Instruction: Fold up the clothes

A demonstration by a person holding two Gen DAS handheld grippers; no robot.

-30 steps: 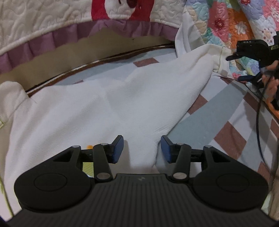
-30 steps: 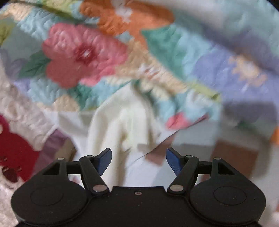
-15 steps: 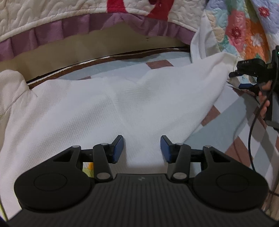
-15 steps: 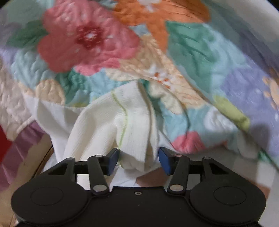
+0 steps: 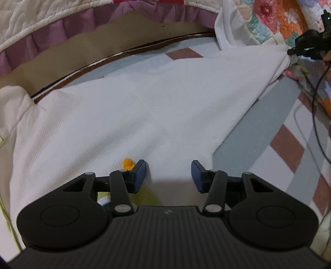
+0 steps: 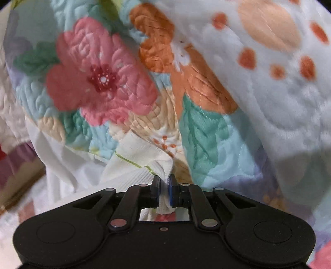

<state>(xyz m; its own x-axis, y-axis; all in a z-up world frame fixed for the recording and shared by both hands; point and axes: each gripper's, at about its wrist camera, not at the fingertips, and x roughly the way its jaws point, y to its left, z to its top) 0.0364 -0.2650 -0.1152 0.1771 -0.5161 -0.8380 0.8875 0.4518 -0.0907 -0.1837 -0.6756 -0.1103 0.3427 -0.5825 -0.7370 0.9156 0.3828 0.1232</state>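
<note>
Two grippers are showing. Your left gripper [image 5: 168,172] is hovering low over the near part of the white garment [image 5: 144,107], its blue pads [image 5: 139,175] standing well apart with nothing between them. The garment is lying spread across the bed's checked sheet [image 5: 254,144], in grey, white and brown squares, with a small orange detail [image 5: 127,162] peeking out just beside the left pad. Its far corner is being pulled taut toward the upper right, where your right gripper [image 5: 306,46] is appearing in the left wrist view against the floral quilt [image 5: 269,18].

From the right wrist view, your right gripper [image 6: 163,189] is pinching a bunched cream-white corner of the garment [image 6: 142,159]; its pads are closed tight on the cloth, and a thin green line is running along that fabric edge. The floral quilt [image 6: 103,78] is filling the background right behind the grasp, touching the cloth. A purple-frilled quilted cover [image 5: 62,29] is hanging along the far bed edge.
</note>
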